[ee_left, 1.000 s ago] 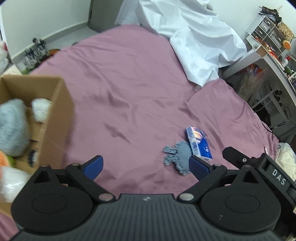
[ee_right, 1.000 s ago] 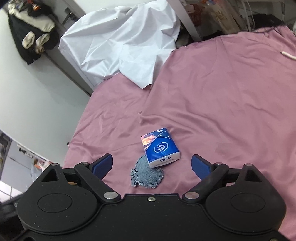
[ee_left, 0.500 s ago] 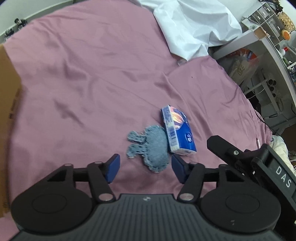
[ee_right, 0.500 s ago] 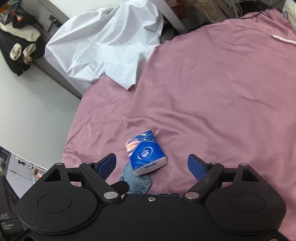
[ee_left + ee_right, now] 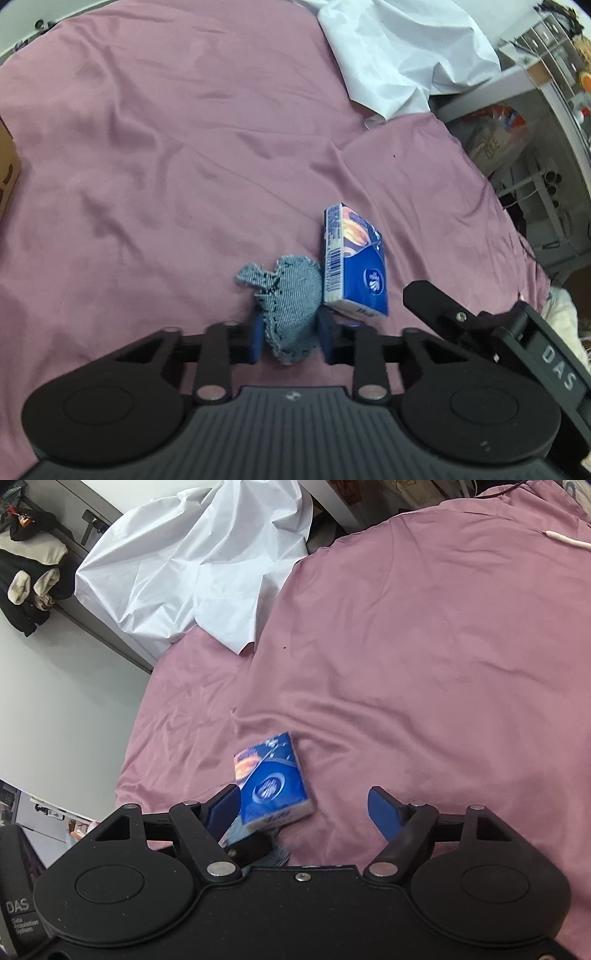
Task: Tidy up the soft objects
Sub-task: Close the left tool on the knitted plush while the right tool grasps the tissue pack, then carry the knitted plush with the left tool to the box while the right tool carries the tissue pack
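A small blue-grey knitted toy (image 5: 295,291) lies on the pink bedsheet (image 5: 166,166). My left gripper (image 5: 291,334) is shut on it, both blue pads pressing its sides. Right beside the toy lies a blue tissue pack (image 5: 354,269). In the right wrist view that tissue pack (image 5: 273,782) sits between the fingers of my right gripper (image 5: 303,806), whose jaws are closing. Its left pad is at the pack's edge and its right pad stands well apart from the pack. A scrap of the toy (image 5: 236,830) shows under the left finger.
A crumpled white sheet (image 5: 399,48) lies at the far end of the bed. The corner of a cardboard box (image 5: 7,173) shows at the left edge. Shelving with clutter (image 5: 535,110) stands to the right. Dark clothes (image 5: 29,572) hang by the wall.
My left gripper came down over the knitted toy and closed on it; the cardboard box slid out to the left. My right gripper lowered over the tissue pack and its jaws narrowed.
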A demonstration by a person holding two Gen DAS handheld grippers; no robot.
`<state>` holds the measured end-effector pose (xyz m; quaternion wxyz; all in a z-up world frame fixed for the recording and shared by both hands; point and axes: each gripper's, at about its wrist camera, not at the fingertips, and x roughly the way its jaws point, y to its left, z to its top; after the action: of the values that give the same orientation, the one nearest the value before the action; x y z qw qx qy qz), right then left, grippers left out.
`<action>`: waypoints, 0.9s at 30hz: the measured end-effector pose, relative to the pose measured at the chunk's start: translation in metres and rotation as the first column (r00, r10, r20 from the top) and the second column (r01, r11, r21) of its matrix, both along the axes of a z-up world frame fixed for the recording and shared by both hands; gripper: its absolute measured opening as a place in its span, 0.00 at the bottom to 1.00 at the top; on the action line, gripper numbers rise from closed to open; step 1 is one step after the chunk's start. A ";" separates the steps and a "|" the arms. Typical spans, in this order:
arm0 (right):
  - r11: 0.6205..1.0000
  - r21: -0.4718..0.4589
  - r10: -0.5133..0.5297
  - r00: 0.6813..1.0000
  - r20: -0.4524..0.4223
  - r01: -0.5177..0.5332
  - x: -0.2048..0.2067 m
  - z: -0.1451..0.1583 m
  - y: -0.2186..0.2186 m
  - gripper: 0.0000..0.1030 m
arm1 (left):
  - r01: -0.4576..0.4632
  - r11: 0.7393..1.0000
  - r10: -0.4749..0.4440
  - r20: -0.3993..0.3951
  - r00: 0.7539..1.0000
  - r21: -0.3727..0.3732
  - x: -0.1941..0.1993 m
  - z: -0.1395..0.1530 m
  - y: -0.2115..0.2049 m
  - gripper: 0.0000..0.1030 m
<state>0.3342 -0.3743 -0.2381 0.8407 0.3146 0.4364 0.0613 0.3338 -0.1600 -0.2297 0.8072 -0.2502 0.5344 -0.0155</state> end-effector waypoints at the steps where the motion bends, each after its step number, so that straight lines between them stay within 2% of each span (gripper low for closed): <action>1: 1.000 -0.001 -0.002 1.000 0.002 0.002 0.001 0.000 0.001 0.73 | -0.001 1.000 0.001 0.001 1.000 -0.003 0.000 0.001 0.001 0.23; 8: 0.998 -0.041 0.050 0.999 0.006 -0.050 0.013 0.000 0.020 0.74 | -0.043 0.999 0.043 -0.011 0.999 -0.005 -0.001 0.007 0.021 0.22; 11: 0.995 -0.060 0.079 0.997 0.010 -0.078 0.018 0.001 0.031 0.74 | -0.074 0.997 0.075 -0.020 0.997 0.018 0.000 0.009 0.032 0.22; 17: 0.967 -0.209 0.147 0.989 -0.001 -0.144 0.020 -0.003 0.056 0.74 | -0.107 0.992 0.110 -0.043 0.993 0.065 0.004 0.011 0.051 0.22; 20: 0.935 -0.305 0.193 0.981 0.013 -0.180 0.022 -0.003 0.071 0.73 | -0.099 0.993 0.102 -0.039 0.994 0.071 0.005 0.017 0.051 0.22; 21: 0.926 -0.326 0.203 0.979 0.015 -0.188 0.022 -0.004 0.074 0.68 | -0.092 0.993 0.095 -0.034 0.995 0.079 0.005 0.019 0.051 0.22; 22: 0.917 -0.348 0.211 0.977 0.011 -0.194 0.022 -0.006 0.076 0.57 | -0.086 0.993 0.089 -0.029 0.996 0.087 0.005 0.020 0.050 0.22; 23: 0.906 -0.374 0.216 0.976 0.004 -0.199 0.022 -0.007 0.079 0.53 | -0.079 0.993 0.082 -0.026 0.996 0.093 0.004 0.022 0.051 0.22; 25: 0.887 -0.415 0.226 0.974 0.005 -0.204 0.021 -0.006 0.082 0.50 | -0.070 0.992 0.073 -0.023 0.997 0.101 0.001 0.024 0.052 0.22; 27: 0.892 -0.406 0.220 0.975 0.009 -0.197 0.017 -0.002 0.082 0.50 | -0.062 0.993 0.064 -0.018 0.998 0.101 -0.002 0.028 0.053 0.22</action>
<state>0.3512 -0.2927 -0.2402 0.8876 0.0842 0.4477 0.0685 0.3317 -0.1066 -0.2017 0.8132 -0.2263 0.5347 0.0394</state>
